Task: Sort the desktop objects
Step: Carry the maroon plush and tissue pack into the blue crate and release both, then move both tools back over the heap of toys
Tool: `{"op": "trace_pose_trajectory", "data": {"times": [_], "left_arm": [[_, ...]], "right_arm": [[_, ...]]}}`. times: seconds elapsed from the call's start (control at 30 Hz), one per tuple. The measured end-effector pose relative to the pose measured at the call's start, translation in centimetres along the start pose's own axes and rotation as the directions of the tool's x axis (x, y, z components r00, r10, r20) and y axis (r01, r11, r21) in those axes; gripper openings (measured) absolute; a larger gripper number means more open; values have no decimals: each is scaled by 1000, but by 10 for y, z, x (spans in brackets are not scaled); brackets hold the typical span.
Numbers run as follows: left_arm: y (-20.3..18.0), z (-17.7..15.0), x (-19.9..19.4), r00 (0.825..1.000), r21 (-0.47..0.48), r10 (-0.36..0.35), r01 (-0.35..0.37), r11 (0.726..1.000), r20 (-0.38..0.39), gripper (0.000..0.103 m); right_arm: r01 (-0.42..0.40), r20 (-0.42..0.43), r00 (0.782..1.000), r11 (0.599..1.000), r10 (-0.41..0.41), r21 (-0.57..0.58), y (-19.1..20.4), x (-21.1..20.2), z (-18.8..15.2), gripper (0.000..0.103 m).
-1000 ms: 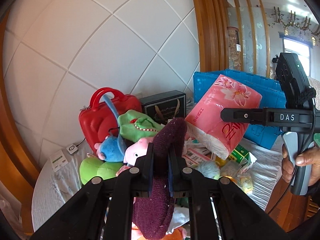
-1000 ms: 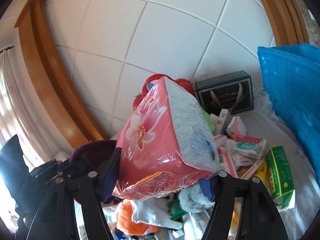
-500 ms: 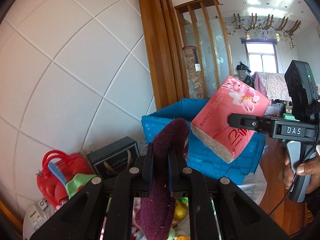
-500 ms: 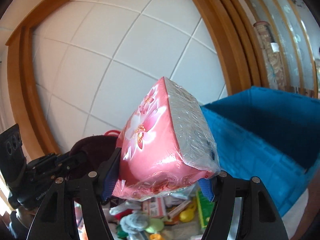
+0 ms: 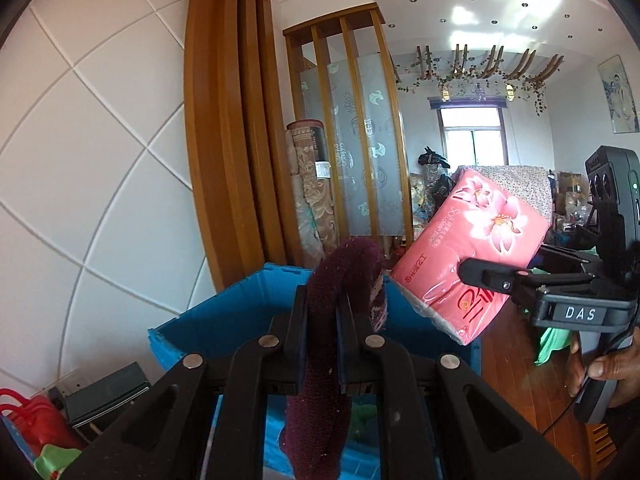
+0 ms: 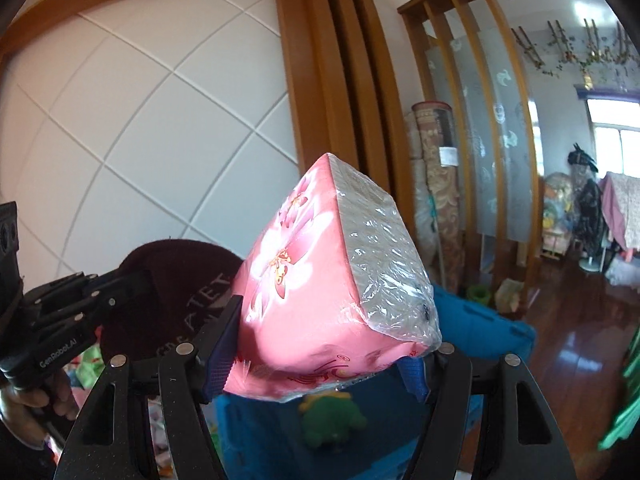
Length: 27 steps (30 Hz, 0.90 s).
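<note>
Left wrist: one sock [image 5: 332,344], one tissue pack [image 5: 472,264].

Home living room — rolled carpet [image 5: 310,184], curtained window [image 5: 472,136].

the blue crate [image 5: 224,320] is mostly hidden from where i stand: the maroon knit hat [image 5: 340,344] and the left gripper [image 5: 322,340] cover its middle, and the pink tissue pack [image 6: 328,292] blocks much of its inside in the right wrist view, leaving only a green plush frog [image 6: 330,420] showing. the red case [image 5: 24,420] and a green toy [image 5: 56,464] are cut off at the bottom left corner. the printing on the hat is partly covered, so i cannot read it whole.
</note>
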<state>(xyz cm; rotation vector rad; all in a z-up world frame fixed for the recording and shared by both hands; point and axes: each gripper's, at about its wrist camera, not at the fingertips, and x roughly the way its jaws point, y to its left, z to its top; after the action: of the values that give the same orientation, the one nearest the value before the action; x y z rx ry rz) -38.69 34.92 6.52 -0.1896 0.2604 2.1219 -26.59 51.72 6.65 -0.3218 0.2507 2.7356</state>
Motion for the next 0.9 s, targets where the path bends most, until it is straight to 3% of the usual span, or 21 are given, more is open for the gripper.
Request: {"op": "trace_pose_trajectory", "data": {"times": [0.2,0.33,0.4,0.47,0.57,0.7,0.9], "left_arm": [[-17,17,66,999,-24,-28,27,999,-45,12],[-16,25,97,998,-49,9,-12,999,-63,14],[-16,30,106,995,-34,52,-55,998,-82,25],[-19,30,103,993,-7,93,-94,996,-77,45],[-20,29,96,989,-13,138,-139,990,-53,61],[-14,18,88,984,-39,168,-170,985,-54,65],[-8,-12,65,958,-59,278,-282,958,-71,65]], "right_arm": [[90,-28,996,996,-91,-17,-47,43,5,70],[133,-68,989,991,-135,-34,-64,73,8,78],[141,-68,988,990,-142,-25,-74,82,8,81],[142,-69,987,990,-142,-14,-80,84,9,87],[134,-37,990,991,-134,-7,-87,79,10,91],[97,-15,995,995,-97,19,-88,68,5,94],[46,13,999,999,-46,17,-68,44,-14,100]]}}
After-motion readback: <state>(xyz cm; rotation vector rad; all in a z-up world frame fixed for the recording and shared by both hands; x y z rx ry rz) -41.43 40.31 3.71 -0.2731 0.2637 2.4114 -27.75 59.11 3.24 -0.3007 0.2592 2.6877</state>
